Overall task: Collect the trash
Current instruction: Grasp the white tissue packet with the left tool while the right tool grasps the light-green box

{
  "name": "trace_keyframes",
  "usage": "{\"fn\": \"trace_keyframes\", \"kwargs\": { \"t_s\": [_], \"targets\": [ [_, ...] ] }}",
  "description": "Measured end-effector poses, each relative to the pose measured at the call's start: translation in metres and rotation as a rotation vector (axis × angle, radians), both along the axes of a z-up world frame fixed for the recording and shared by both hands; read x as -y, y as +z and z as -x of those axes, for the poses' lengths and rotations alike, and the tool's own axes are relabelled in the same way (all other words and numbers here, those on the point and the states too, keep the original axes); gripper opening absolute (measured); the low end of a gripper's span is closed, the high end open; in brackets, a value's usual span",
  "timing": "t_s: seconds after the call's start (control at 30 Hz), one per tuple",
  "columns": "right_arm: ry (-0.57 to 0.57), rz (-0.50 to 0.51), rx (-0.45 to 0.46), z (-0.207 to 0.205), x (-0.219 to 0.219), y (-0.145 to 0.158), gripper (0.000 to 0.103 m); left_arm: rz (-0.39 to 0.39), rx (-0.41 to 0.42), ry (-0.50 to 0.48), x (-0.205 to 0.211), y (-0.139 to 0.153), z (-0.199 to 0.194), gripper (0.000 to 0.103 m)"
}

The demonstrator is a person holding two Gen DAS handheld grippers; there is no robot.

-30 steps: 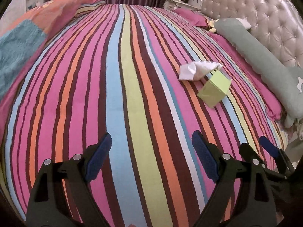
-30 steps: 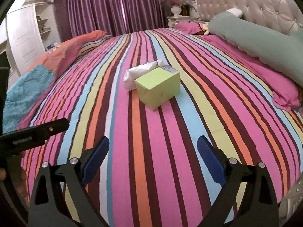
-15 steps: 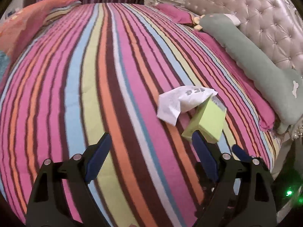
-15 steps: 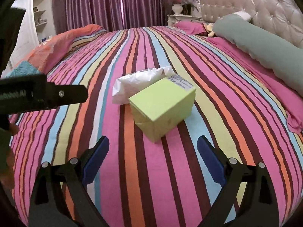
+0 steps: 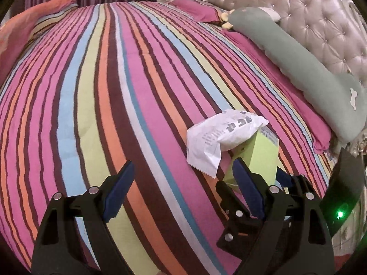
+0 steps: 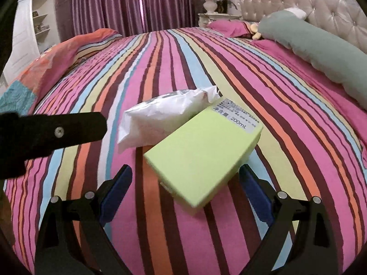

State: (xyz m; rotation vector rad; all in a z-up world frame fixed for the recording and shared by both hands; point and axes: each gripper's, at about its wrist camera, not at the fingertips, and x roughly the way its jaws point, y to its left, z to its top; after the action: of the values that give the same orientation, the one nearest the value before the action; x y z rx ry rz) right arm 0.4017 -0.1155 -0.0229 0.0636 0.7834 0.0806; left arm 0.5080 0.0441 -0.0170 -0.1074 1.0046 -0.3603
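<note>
A lime-green carton box (image 6: 201, 153) lies on the striped bedspread (image 6: 206, 68), with a crumpled white wrapper (image 6: 160, 116) against its far left side. My right gripper (image 6: 185, 188) is open, its blue pads (image 6: 115, 191) on either side of the box's near end, touching nothing that I can see. In the left wrist view the wrapper (image 5: 218, 137) drapes over the box (image 5: 259, 158), ahead and right of my open, empty left gripper (image 5: 183, 188). The right gripper's black fingers (image 5: 240, 208) show beside the box there.
A long grey-green bolster pillow (image 5: 309, 68) and pink pillow lie along the tufted headboard (image 5: 321, 16) at right. An orange and teal folded blanket (image 6: 57, 59) sits at far left. Purple curtains and a nightstand with a vase (image 6: 211, 6) stand beyond the bed.
Both grippers moved closer to the box and wrapper. The right gripper now straddles the near end of the box. The left gripper swung right toward the wrapper.
</note>
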Motion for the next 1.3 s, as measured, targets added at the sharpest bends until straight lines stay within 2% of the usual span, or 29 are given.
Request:
{"fn": "trace_keyframes", "kwargs": {
  "t_s": [0.3, 0.57, 0.73, 0.9, 0.93, 0.97, 1.03, 1.2, 1.3],
  "targets": [
    [-0.012, -0.012, -0.007, -0.014, 0.022, -0.001, 0.09, -0.032, 0.002, -0.097, 0.02, -0.003, -0.016, 0.084],
    [-0.017, -0.005, -0.009, -0.012, 0.057, -0.003, 0.09, -0.129, 0.024, -0.202, 0.052, -0.011, -0.013, 0.084],
    [-0.04, -0.016, -0.023, -0.014, 0.077, -0.005, 0.09, -0.234, 0.048, -0.236, 0.076, -0.021, -0.017, 0.084],
    [-0.071, -0.069, -0.064, -0.02, 0.094, -0.012, 0.09, -0.224, 0.05, -0.223, 0.086, -0.028, -0.026, 0.084],
    [-0.075, -0.061, -0.062, -0.021, 0.095, -0.013, 0.09, -0.228, 0.034, -0.222, 0.088, -0.031, -0.029, 0.084],
    [-0.091, -0.007, -0.055, -0.022, 0.093, -0.014, 0.09, -0.238, 0.022, -0.226, 0.09, -0.035, -0.031, 0.084],
    [-0.096, 0.0, -0.049, -0.023, 0.095, -0.013, 0.089, -0.27, 0.006, -0.226, 0.093, -0.042, -0.036, 0.084],
    [-0.069, -0.03, -0.037, -0.026, 0.1, -0.012, 0.089, -0.204, 0.034, -0.181, 0.086, -0.039, -0.041, 0.084],
    [-0.03, 0.025, -0.022, -0.029, 0.094, -0.009, 0.089, -0.237, 0.063, -0.225, 0.091, -0.039, -0.041, 0.084]
  ]
}}
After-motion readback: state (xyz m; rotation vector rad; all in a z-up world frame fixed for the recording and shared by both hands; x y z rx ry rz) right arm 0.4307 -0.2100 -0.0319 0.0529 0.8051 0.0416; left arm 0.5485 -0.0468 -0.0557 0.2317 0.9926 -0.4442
